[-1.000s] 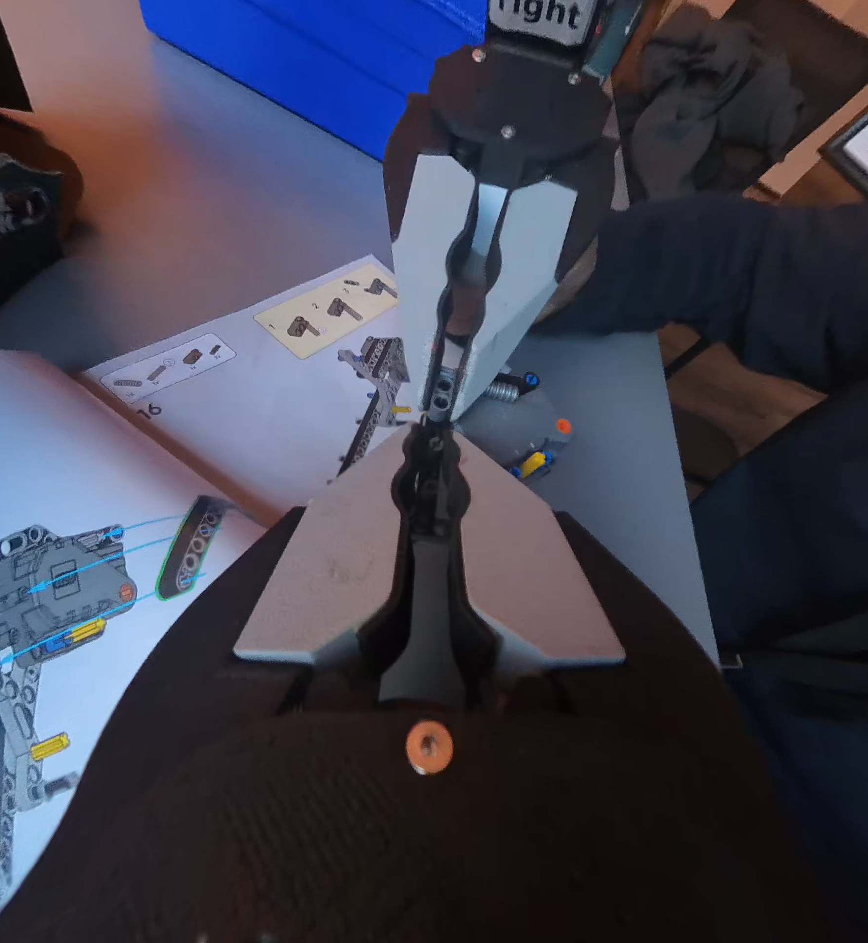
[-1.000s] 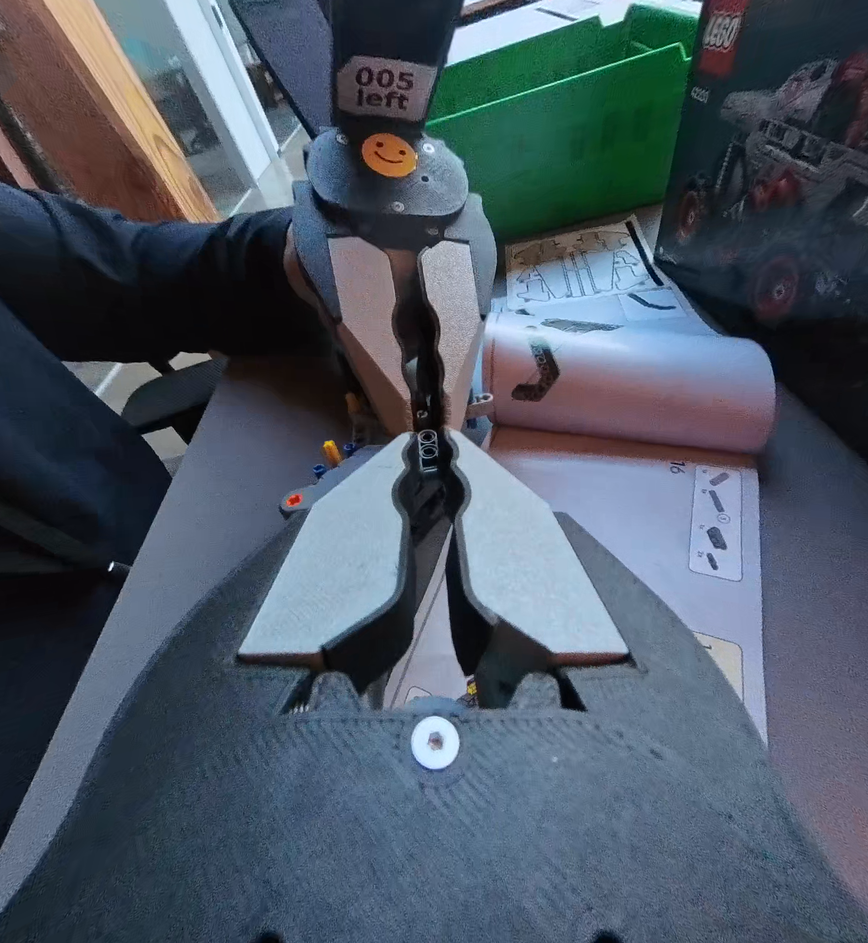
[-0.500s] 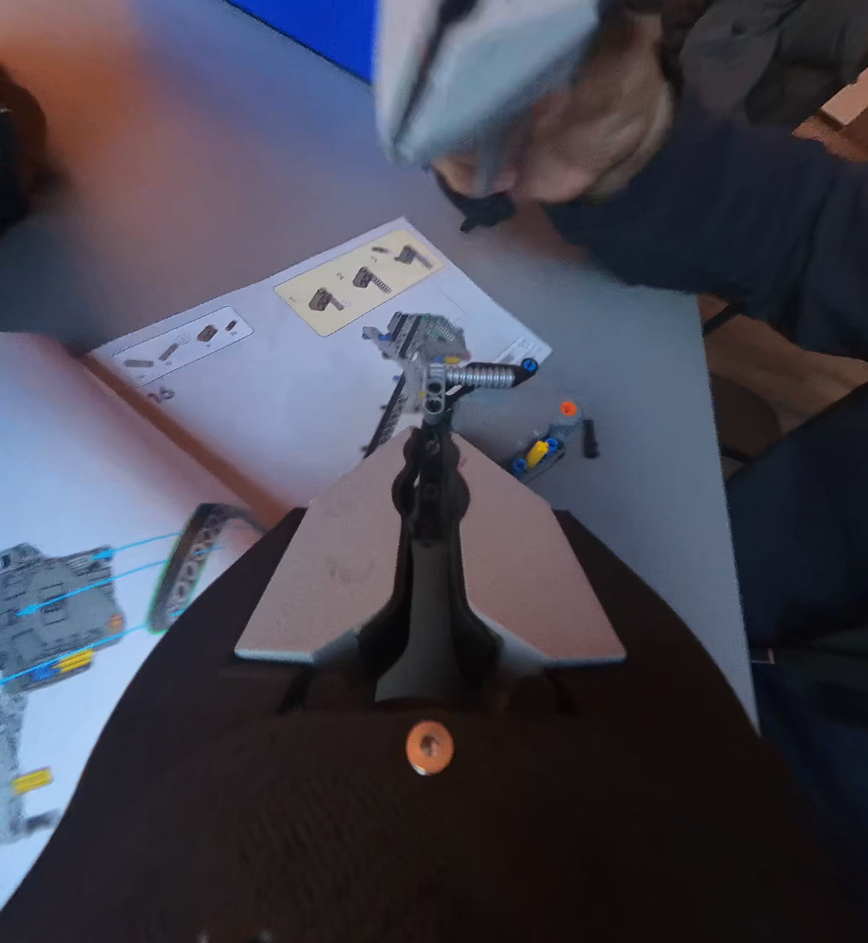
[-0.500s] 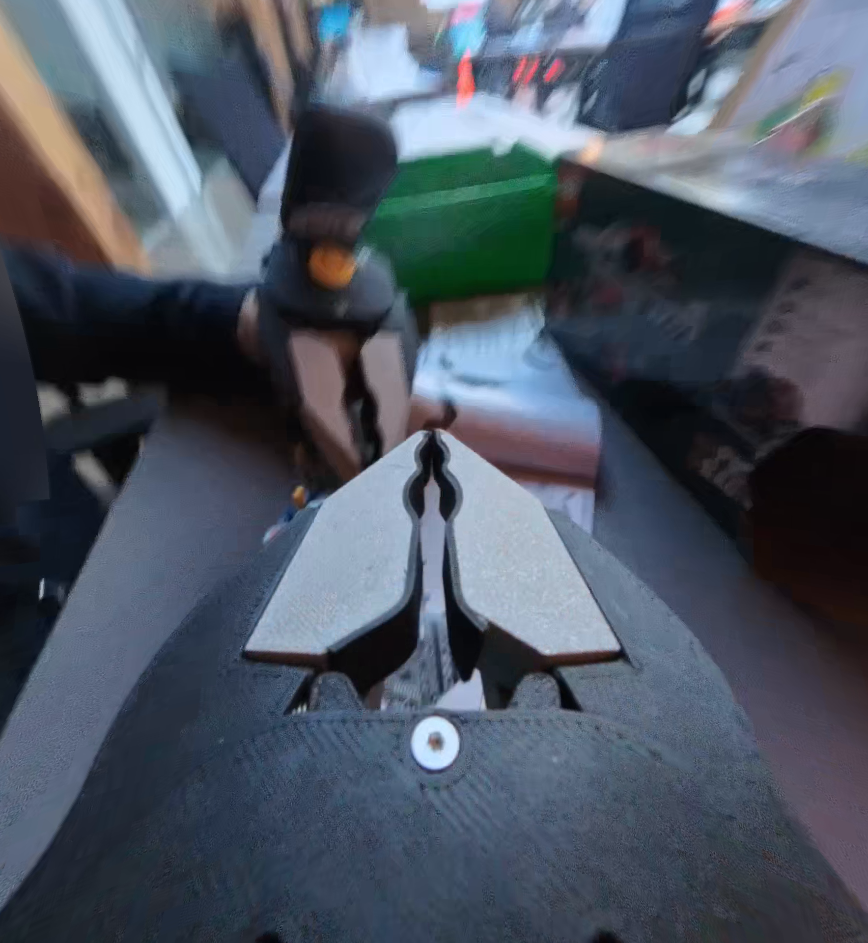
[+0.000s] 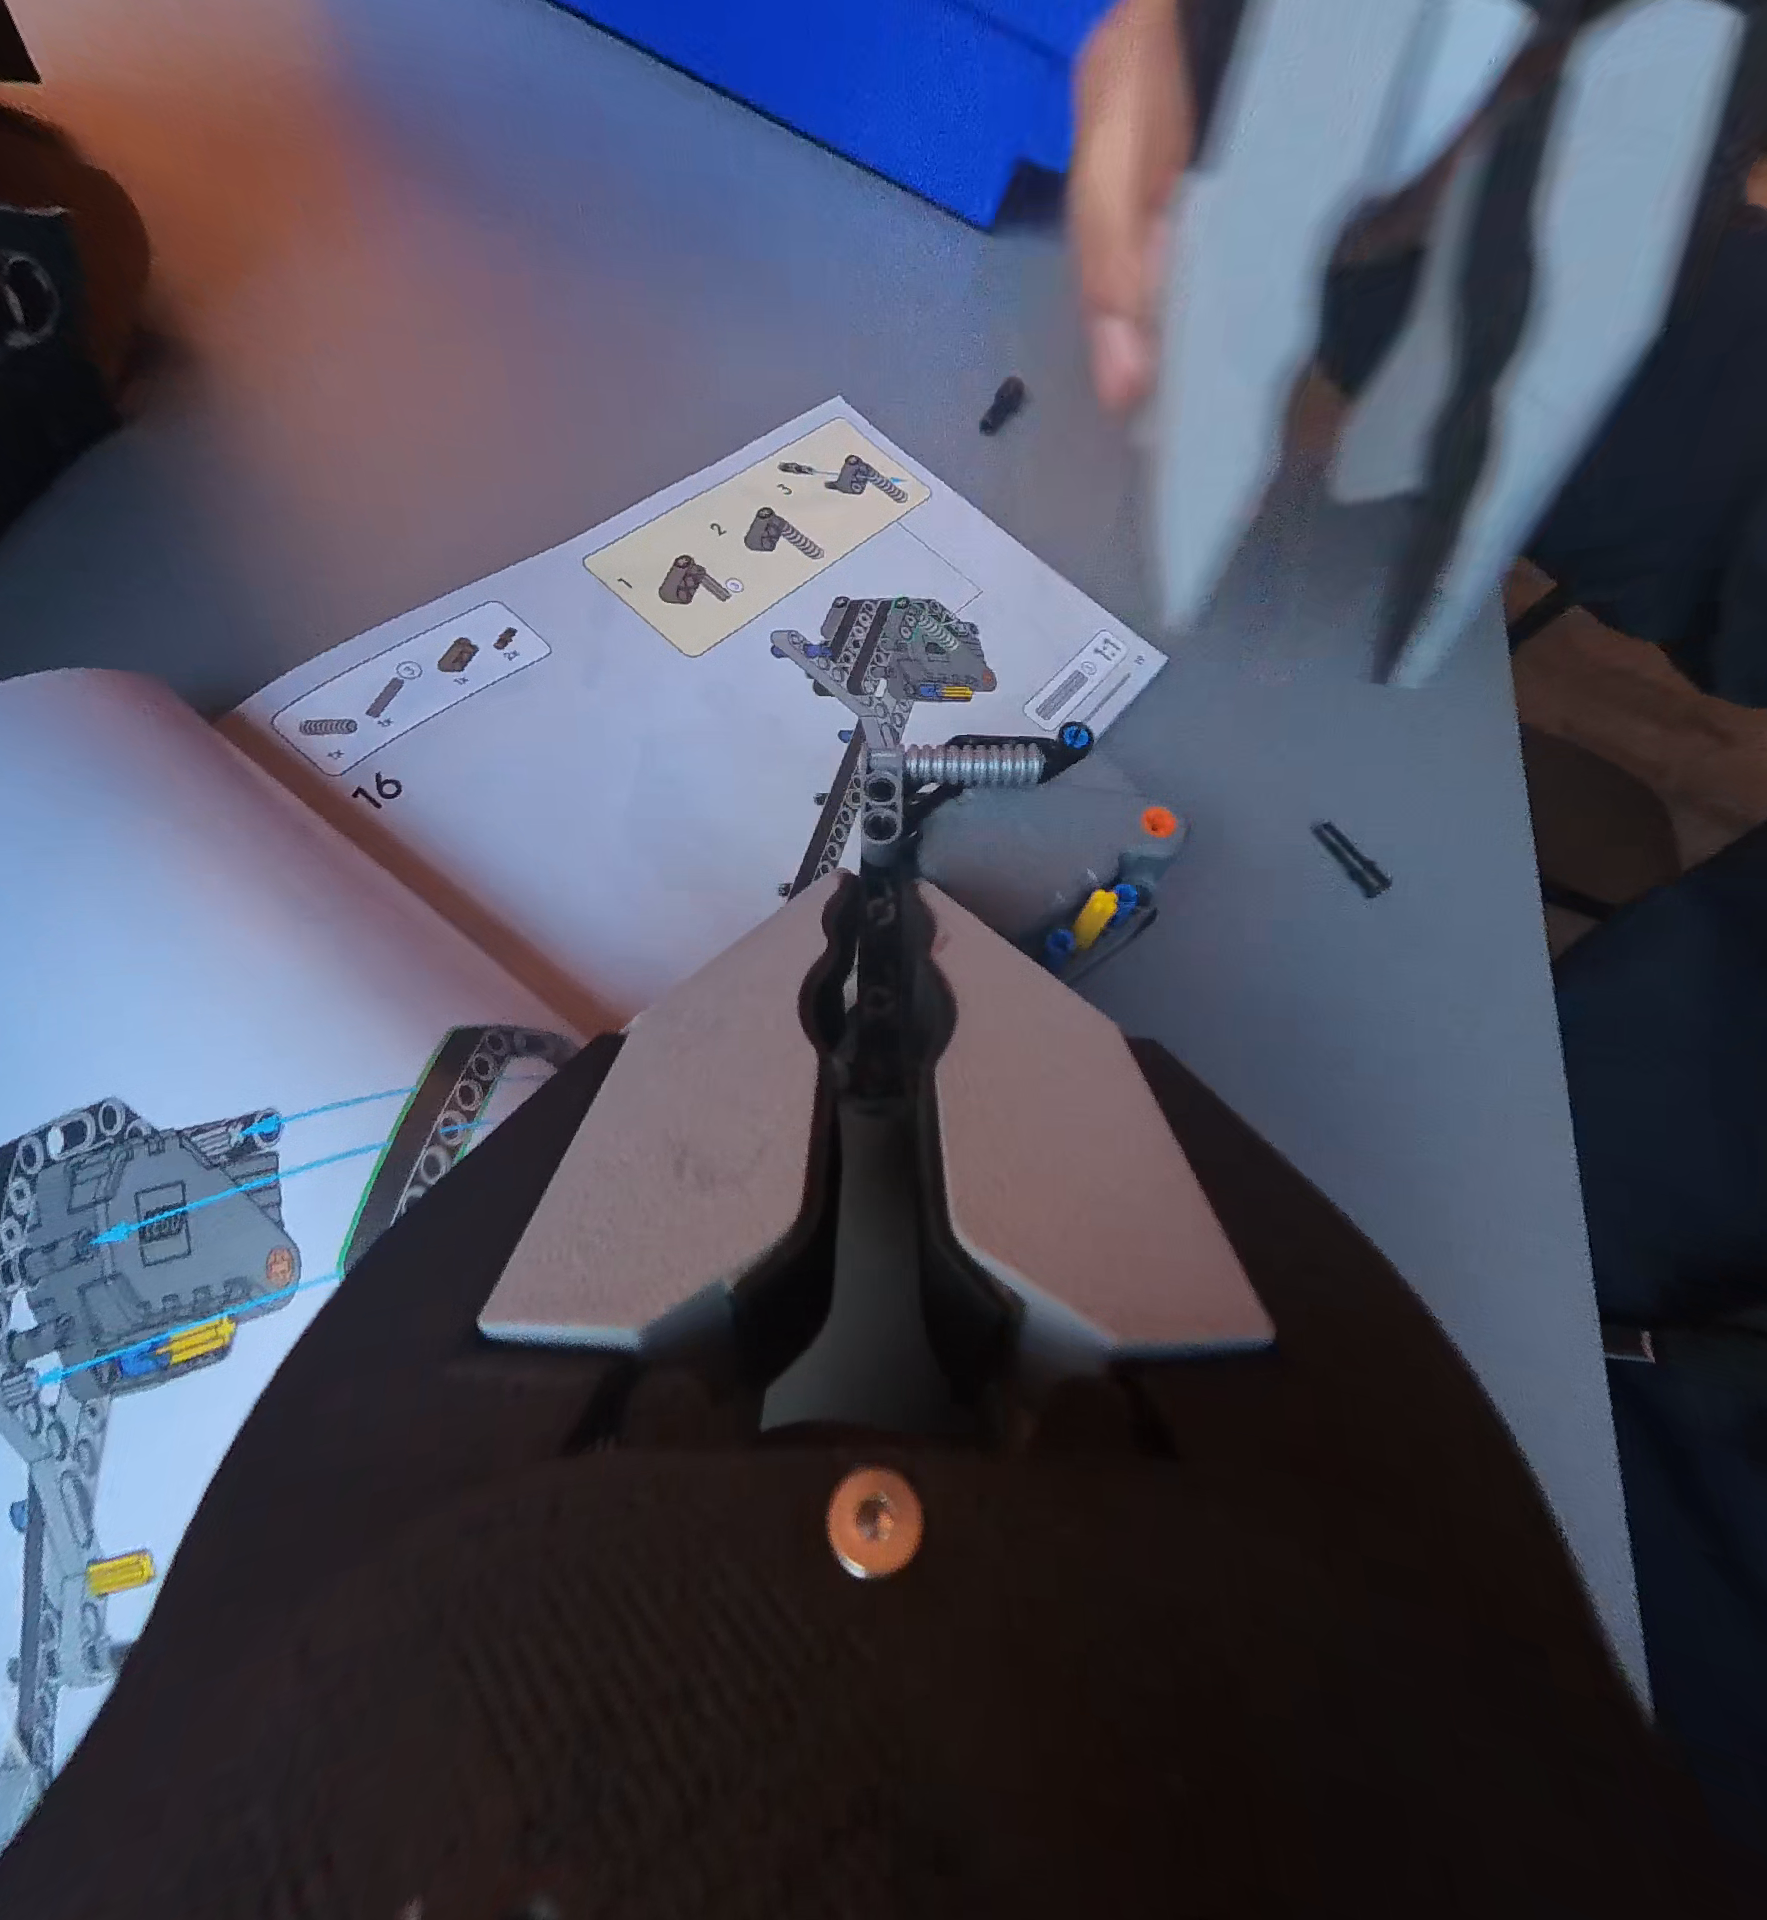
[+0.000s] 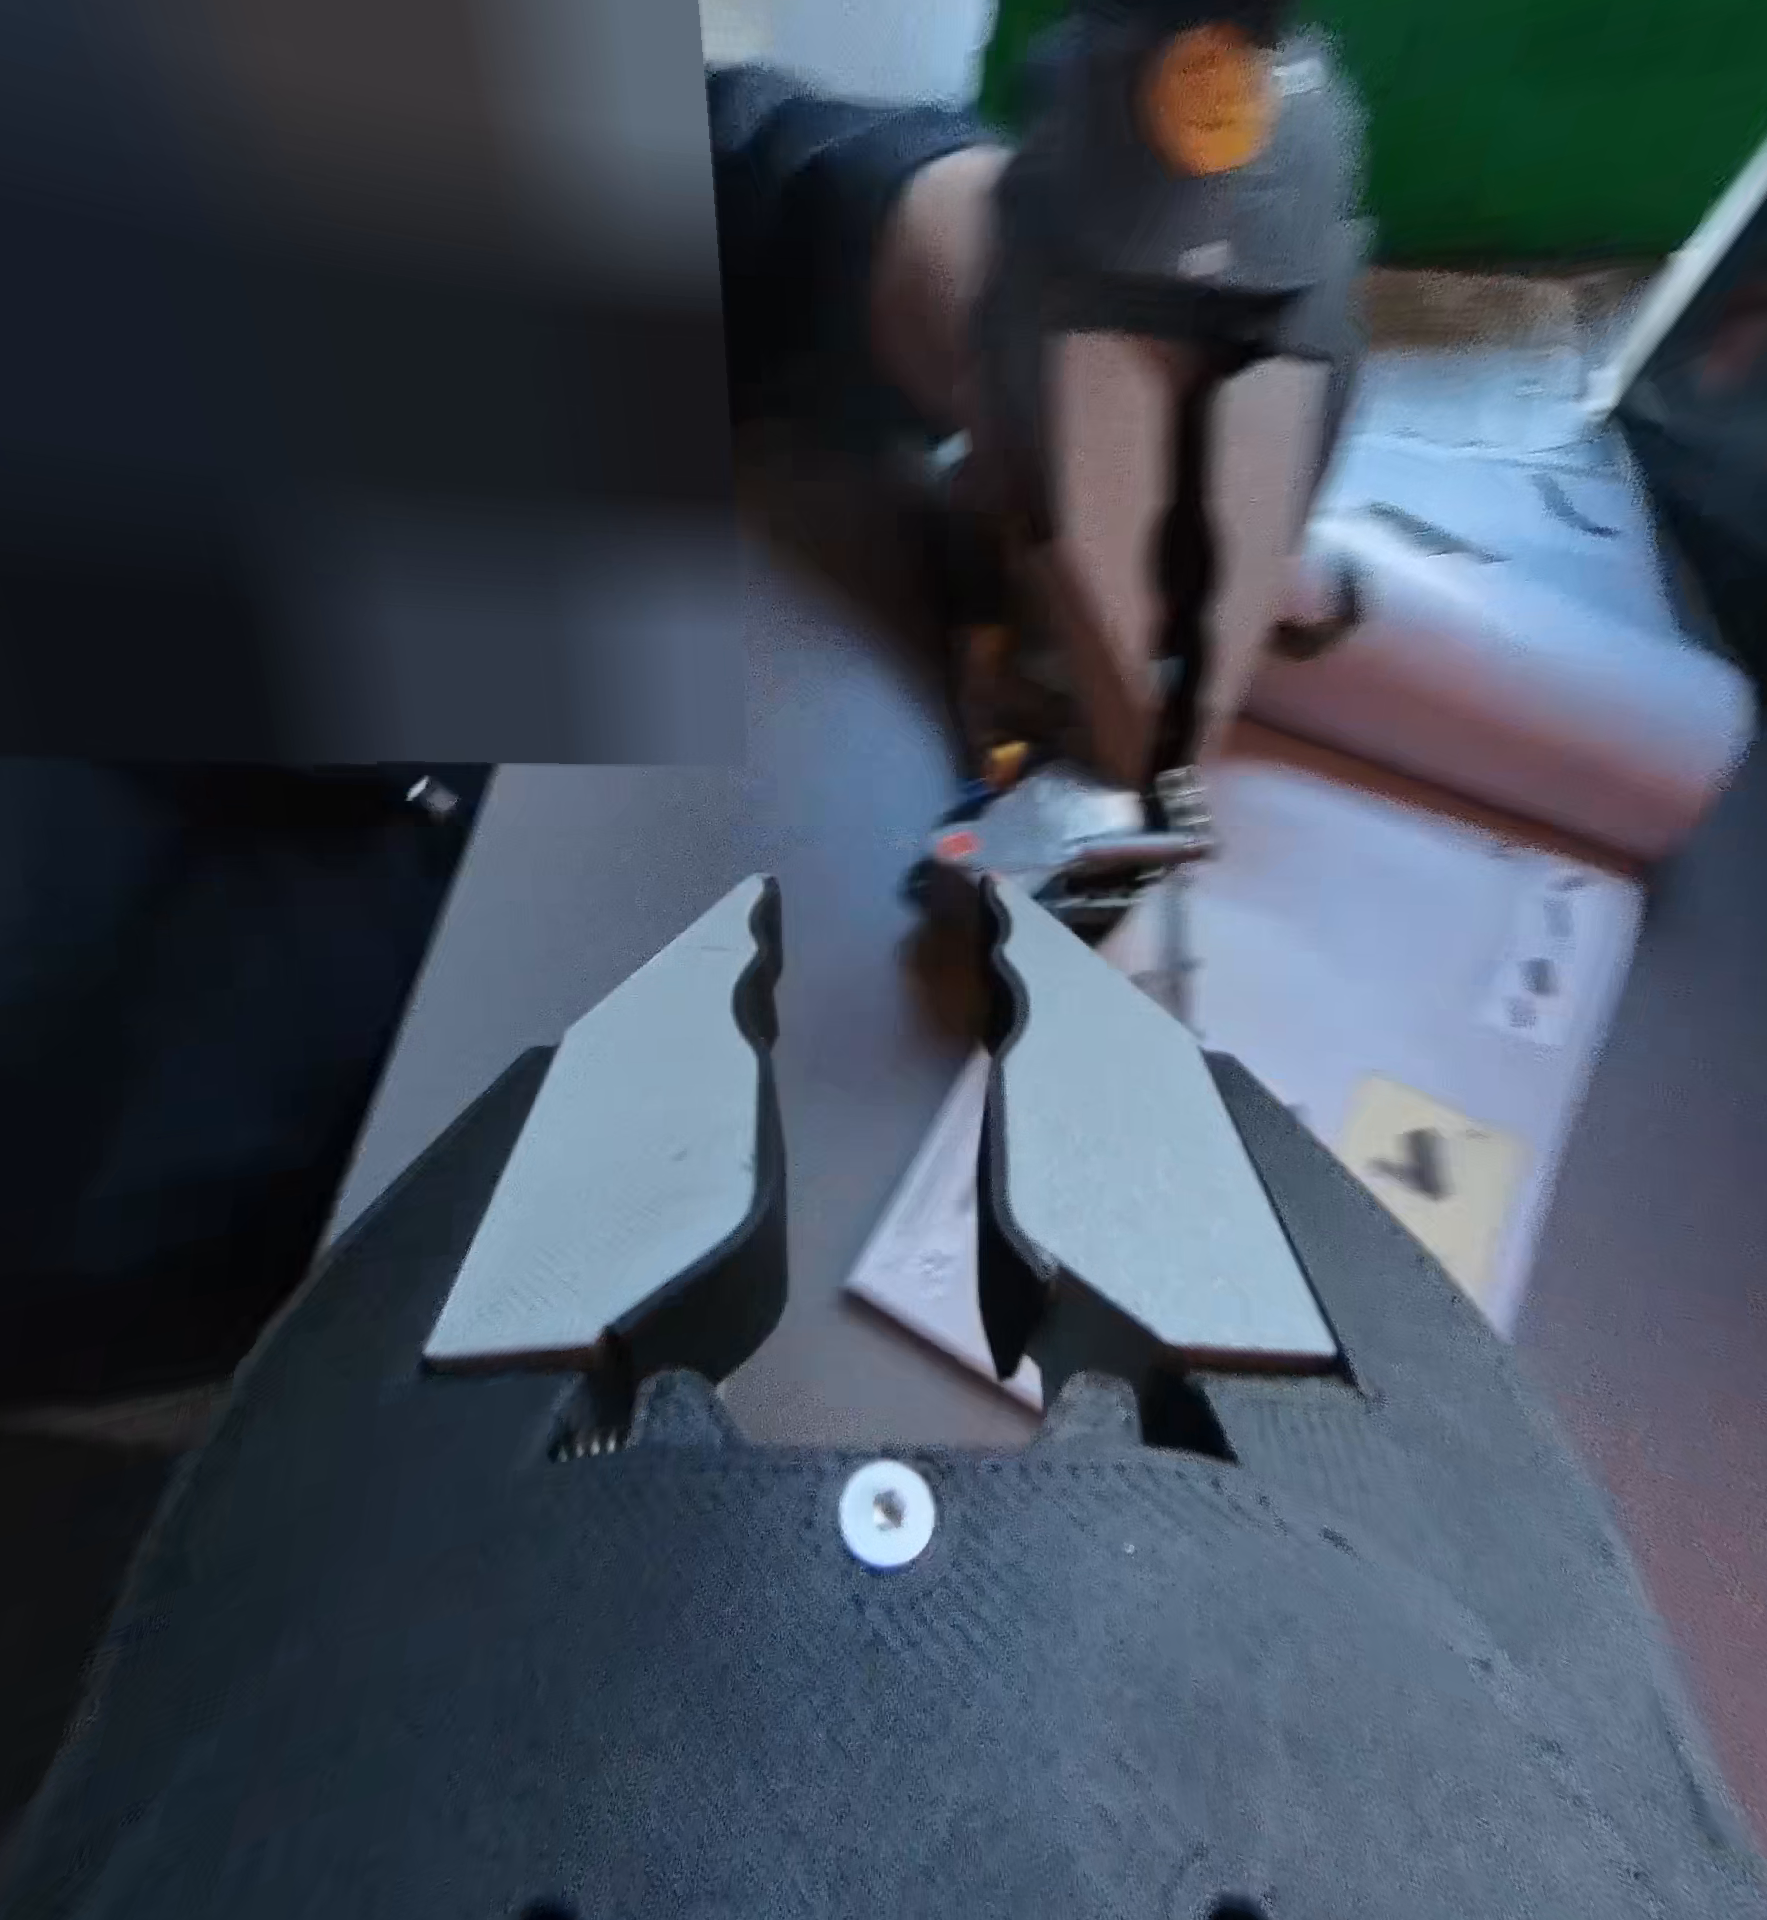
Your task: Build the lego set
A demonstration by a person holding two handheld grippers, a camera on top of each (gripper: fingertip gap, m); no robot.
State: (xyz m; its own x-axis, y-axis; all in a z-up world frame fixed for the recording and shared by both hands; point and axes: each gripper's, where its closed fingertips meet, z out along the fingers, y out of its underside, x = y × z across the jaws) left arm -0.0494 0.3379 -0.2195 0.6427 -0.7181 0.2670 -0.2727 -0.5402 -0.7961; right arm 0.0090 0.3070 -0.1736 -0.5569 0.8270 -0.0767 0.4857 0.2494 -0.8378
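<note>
My left gripper is shut on the lego assembly, holding its grey holed beam upright over the table. A metal spring sticks out to the right of the beam, and the grey motor block with an orange dot hangs beside it. My right gripper is open and empty, pulled back from the assembly. It shows blurred at the upper right of the left wrist view. In the right wrist view the left gripper stands over the assembly.
The open instruction booklet lies under and left of the assembly; it also shows in the right wrist view. Two loose black pins lie on the grey table. A blue box stands behind, a green bin opposite.
My right gripper has let go of the beam, drawn back and to the right, and opened. My left gripper still holds the assembly, now lowered nearer the booklet.
</note>
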